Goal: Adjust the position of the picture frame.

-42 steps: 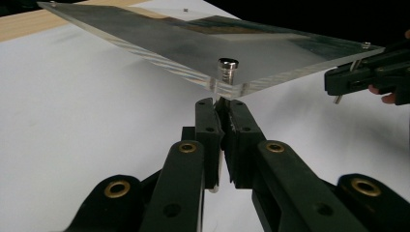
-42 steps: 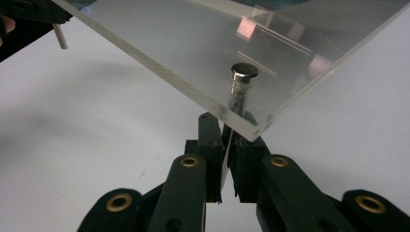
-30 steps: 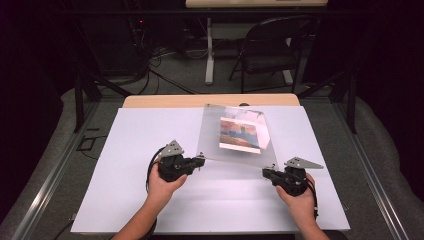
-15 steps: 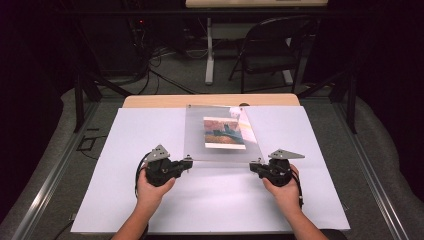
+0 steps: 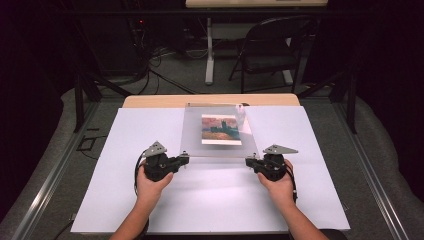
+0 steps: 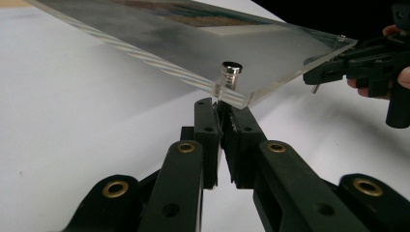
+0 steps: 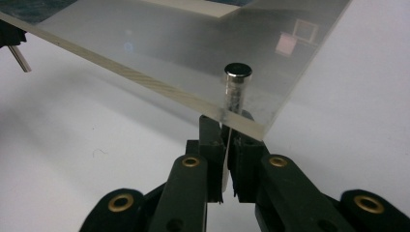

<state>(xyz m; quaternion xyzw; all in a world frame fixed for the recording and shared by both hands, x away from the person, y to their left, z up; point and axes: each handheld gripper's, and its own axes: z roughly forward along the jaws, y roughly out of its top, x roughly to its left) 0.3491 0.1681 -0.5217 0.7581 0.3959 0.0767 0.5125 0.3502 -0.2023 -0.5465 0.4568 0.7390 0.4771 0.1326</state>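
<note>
Where the person's two forearms enter from the near edge, one flat white sheet [image 5: 210, 200] covers the tan wooden table [image 5: 150, 101]. The left black two-jaw gripper [image 5: 186, 158] and the right black two-jaw gripper [image 5: 247, 161] each clamp one near corner of one clear rectangular acrylic frame [image 5: 192, 130], jaws drawn narrow on its edge beside a silver cylindrical standoff [image 6: 230, 72]. The frame is raised at its near edge, above the sheet's middle, and encloses one orange-and-blue painted print [image 5: 221, 129]. Beyond the table stand one dark folding chair [image 5: 272, 50], one white table leg [image 5: 209, 55], and black cables on grey carpet.
</note>
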